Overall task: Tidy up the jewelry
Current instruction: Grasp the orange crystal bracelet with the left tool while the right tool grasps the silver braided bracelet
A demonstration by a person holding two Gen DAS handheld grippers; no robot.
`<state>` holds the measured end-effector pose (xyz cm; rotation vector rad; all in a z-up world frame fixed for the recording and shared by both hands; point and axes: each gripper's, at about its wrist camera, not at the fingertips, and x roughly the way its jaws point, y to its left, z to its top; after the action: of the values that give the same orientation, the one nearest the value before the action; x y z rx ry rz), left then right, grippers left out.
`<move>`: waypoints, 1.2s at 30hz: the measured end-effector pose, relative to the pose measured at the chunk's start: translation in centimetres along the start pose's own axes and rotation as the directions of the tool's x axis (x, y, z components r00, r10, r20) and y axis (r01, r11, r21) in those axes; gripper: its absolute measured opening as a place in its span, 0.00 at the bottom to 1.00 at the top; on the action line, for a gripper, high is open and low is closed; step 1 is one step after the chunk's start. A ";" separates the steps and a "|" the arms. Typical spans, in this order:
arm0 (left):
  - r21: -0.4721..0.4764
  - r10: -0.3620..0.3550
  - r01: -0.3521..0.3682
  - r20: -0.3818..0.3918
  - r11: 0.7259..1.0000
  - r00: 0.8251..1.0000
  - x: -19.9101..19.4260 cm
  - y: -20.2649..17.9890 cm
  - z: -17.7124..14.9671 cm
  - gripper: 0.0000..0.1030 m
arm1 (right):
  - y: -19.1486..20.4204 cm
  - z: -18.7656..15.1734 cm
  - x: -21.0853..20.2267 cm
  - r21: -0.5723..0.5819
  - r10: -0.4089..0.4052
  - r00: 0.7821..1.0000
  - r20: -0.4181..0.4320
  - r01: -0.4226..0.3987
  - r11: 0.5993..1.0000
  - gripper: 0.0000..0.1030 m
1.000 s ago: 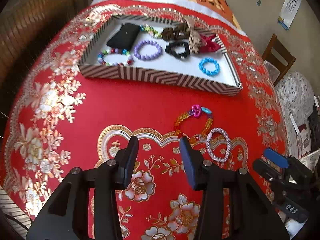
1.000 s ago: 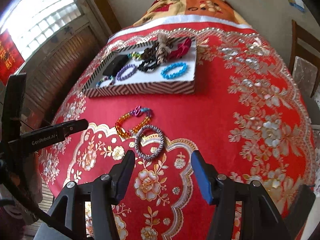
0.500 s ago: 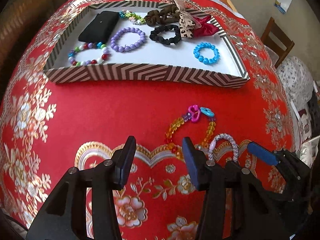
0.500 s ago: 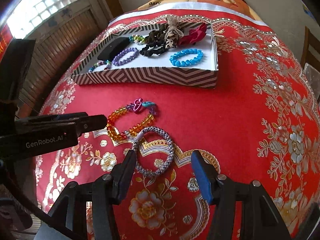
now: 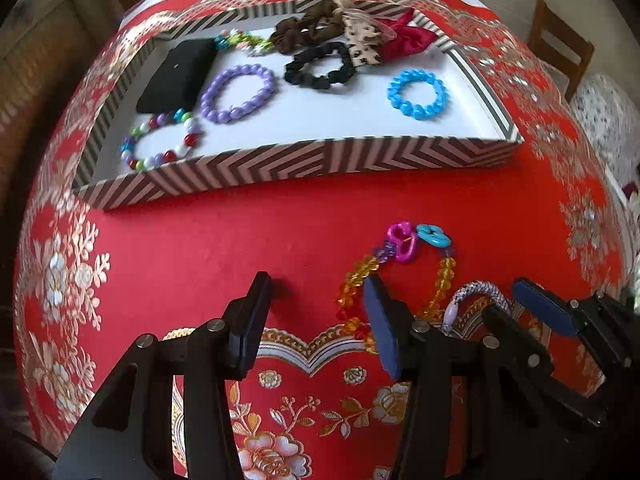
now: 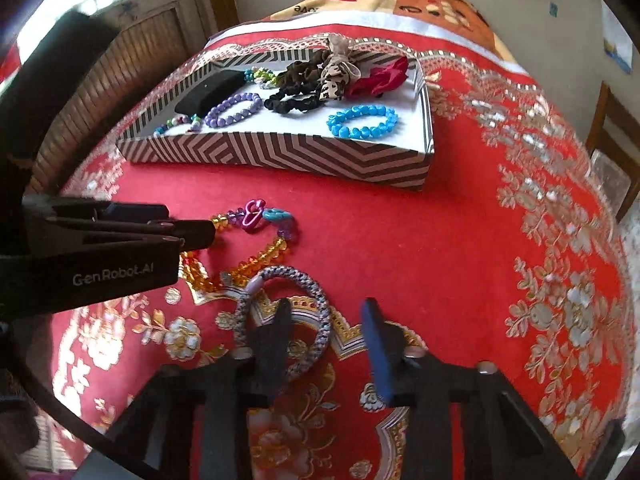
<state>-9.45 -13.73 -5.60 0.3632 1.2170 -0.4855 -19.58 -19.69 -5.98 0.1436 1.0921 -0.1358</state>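
A red tablecloth with gold and silver flower embroidery (image 5: 240,240) covers the bench. Toward its far edge sits a shallow rectangular tray with a white floor and brown-and-white chevron walls (image 5: 320,160). On its floor lie a black rectangular pad (image 5: 176,76), a string of mixed coloured round beads (image 5: 160,140), a purple bead bracelet (image 5: 238,94), a black ruffled scrunchie (image 5: 320,66) and a bright blue bead bracelet (image 5: 418,94), each apart from the others. Brown, leopard-print and crimson fabric hair ties (image 5: 344,36) crowd the far wall. White floor shows bare along the tray's near wall, between the purple and blue bracelets.

On the cloth in front of the tray, with a band of plain red between, lies an amber-and-orange faceted bead bracelet with a magenta link and a turquoise link (image 6: 256,236). Just beside it, nearer the cameras, is a grey-and-white braided cord bracelet (image 6: 288,308).

The left claw (image 5: 316,312) stands open, low over the cloth; its right finger overlaps the amber bracelet's left side in the left view, though contact cannot be told. The right claw (image 6: 326,336) is also open, holding nothing; its left finger stands inside the cord bracelet's ring and the right finger outside, so the jaws straddle the near right part of the band.
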 end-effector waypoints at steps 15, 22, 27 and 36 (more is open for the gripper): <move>-0.015 -0.106 0.107 0.057 0.994 0.993 -5.5 1.7 1.0 0.08 | -2.6 1.0 -5.2 0.062 0.143 0.987 0.078 -0.148 0.987 0.06; -0.019 -0.055 0.058 0.130 0.998 0.990 -9.5 2.8 1.8 0.08 | -2.9 2.7 -8.0 0.054 0.155 0.979 0.136 -0.164 0.985 0.06; -0.026 -0.011 0.016 0.176 1.000 0.984 -11.8 4.0 2.5 0.08 | -2.7 3.5 -9.2 0.042 0.166 0.972 0.165 -0.175 0.984 0.06; -0.031 0.034 -0.028 0.232 0.999 0.972 -13.9 5.2 4.2 0.08 | -1.9 5.7 -10.6 0.011 0.168 0.964 0.207 -0.174 0.985 0.06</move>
<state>-6.94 -9.26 9.02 0.2922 0.9889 -0.4697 -19.72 -22.17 5.94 0.2442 0.8677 -0.0104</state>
